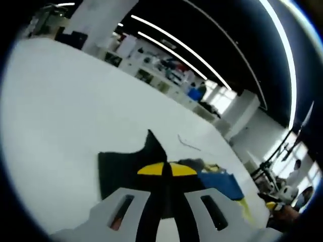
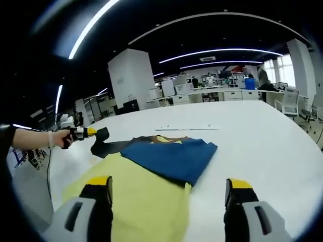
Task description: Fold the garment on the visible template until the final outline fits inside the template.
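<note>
- One garment (image 2: 161,161) is doing all the talking here: a colour-block shirt in yellow, blue and black, lying flat on the white table (image 2: 262,136) and looking soft, light and floppy, so it's probably going to sag wherever it isn't being held.
- Fabric is reading as thin knit with a matte face, and the blue panel is sitting folded over the yellow body with a crisp diagonal edge.
- Left gripper (image 1: 166,169) is pinching the black sleeve (image 1: 126,169), its yellow-tipped jaws pressed together on the cloth; in the right gripper view it's showing at the far left edge, held in a hand (image 2: 55,138).
- Right gripper (image 2: 169,189) is hovering over the near yellow hem, jaws spread wide and holding nothing.
- Best grab spots are looking like hems and sleeve ends, since a mid-panel pinch would likely just bunch it.
- Template isn't clearly making itself out from these angles.
</note>
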Demonstrator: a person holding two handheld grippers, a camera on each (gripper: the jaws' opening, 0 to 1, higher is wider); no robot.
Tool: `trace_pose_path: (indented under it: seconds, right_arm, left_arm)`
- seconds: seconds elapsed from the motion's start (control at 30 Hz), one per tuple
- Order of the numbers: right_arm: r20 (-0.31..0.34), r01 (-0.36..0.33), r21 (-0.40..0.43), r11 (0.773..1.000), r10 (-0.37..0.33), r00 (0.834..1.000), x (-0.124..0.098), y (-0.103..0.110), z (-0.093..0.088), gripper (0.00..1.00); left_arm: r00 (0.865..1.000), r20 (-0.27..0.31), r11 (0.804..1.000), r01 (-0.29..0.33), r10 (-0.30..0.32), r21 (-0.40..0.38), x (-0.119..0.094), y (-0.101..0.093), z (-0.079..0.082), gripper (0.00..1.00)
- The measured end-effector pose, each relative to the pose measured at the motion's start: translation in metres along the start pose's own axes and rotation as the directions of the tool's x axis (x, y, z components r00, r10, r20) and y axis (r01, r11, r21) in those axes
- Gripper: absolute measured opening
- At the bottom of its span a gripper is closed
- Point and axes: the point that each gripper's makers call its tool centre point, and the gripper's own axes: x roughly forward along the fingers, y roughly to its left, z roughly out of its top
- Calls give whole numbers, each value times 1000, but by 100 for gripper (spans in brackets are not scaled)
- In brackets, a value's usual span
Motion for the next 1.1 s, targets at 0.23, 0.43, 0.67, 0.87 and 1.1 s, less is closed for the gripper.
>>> trace_pose_path:
  seconds: [0.23,0.43,0.67,0.87,1.1]
  right_arm:
    - [8,16,19,1000,-16,1000,-10,-7,-5,92]
    - [9,41,41,998,-41,999,-20,-16,-12,92]
    - [10,60,62,996,-61,998,-28,-21,-20,91]
    - [12,62,73,995,-63,998,-28,-22,-21,91]
    - [17,69,85,994,-71,997,-31,-25,-24,91]
  left_arm:
    - [996,-45,997,79,-79,-8,40,-42,-19,0]
    - [988,-63,989,140,-143,-44,66,-72,-36,0]
    - [978,-77,976,186,-195,-111,87,-103,-53,0]
    - [963,-72,960,251,-261,-125,103,-146,-64,0]
    - [939,-90,940,319,-331,-124,118,-192,-83,0]
